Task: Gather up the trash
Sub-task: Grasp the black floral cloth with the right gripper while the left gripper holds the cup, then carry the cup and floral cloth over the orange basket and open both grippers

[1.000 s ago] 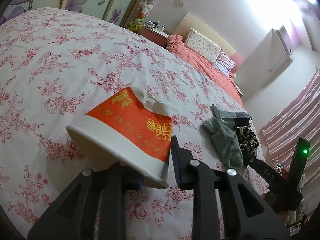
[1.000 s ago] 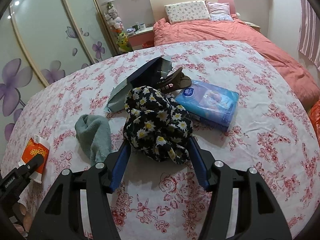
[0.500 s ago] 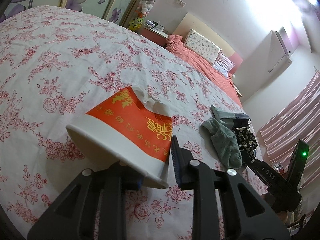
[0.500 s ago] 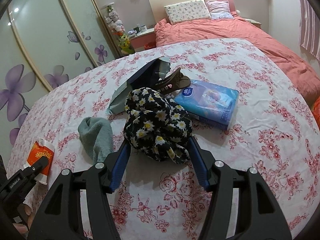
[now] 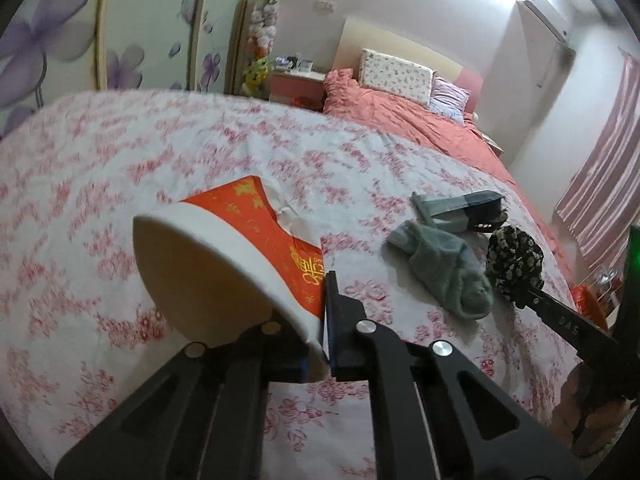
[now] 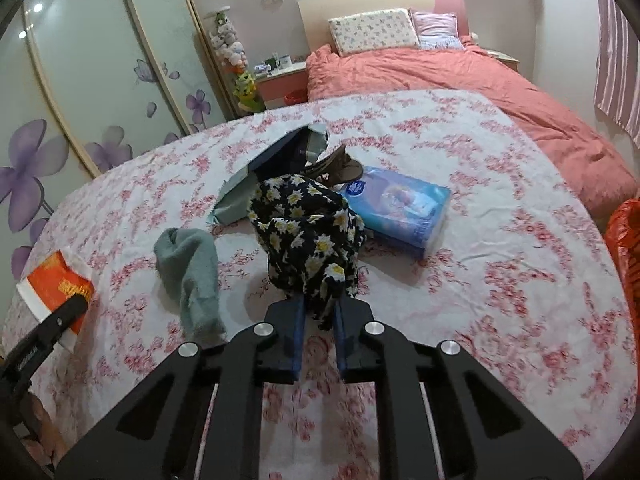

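Observation:
My left gripper (image 5: 316,344) is shut on the rim of a red and white paper cup (image 5: 236,264), held lifted above the flowered bedspread (image 5: 160,152); a crumpled tissue sticks out of the cup. The cup also shows in the right wrist view (image 6: 56,288). My right gripper (image 6: 318,332) is shut on a black cloth with yellow-white flowers (image 6: 308,232), which also shows in the left wrist view (image 5: 514,260).
A grey-green sock (image 6: 192,272) lies left of the flowered cloth. Behind it are a torn dark bag (image 6: 272,168), a brown item (image 6: 340,166) and a blue tissue pack (image 6: 396,204). An orange plastic bag (image 6: 626,248) hangs at the right edge.
The right gripper has closed on the flowered cloth, which was between open jaws before. The left gripper has lifted and turned with the cup.

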The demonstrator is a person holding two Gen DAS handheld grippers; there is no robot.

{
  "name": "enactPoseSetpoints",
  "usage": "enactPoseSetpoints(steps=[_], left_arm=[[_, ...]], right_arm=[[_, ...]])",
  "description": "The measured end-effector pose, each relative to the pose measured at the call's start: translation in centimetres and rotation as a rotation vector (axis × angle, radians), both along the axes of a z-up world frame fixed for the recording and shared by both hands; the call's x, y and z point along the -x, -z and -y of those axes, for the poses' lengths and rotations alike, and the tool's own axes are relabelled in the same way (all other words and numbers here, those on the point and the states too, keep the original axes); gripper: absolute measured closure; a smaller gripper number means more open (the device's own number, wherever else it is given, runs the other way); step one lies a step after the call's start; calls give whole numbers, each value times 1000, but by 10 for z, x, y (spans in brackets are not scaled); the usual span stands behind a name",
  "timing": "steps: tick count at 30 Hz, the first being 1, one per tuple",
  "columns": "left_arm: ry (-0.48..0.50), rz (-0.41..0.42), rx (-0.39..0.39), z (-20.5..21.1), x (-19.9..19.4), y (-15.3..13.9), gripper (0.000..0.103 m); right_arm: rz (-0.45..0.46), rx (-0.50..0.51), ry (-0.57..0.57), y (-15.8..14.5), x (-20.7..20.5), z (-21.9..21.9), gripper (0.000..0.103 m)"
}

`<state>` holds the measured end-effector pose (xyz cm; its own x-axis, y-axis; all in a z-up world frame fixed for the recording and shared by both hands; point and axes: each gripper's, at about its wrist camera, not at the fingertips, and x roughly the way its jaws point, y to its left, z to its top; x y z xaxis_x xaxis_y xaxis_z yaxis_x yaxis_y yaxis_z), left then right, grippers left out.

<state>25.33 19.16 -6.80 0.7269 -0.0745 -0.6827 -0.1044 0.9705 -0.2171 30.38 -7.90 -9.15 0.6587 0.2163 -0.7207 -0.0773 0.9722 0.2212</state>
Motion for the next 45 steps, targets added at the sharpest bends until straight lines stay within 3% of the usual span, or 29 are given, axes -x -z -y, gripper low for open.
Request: enactPoseSetpoints(steps=[10, 19, 30, 45], left_arm=[[75, 78, -79, 40, 13, -46, 95], [193, 136, -95, 99, 28, -77, 95], [392, 149, 1, 194, 38, -87, 95], [717, 121, 88, 360, 41, -78, 95]], right_arm=[[118, 23, 35, -40, 39, 30, 91], [201, -4, 111, -68, 77, 79, 91], [290, 4, 249, -86, 120, 145, 91], [279, -11, 468, -60, 139, 247, 91]])
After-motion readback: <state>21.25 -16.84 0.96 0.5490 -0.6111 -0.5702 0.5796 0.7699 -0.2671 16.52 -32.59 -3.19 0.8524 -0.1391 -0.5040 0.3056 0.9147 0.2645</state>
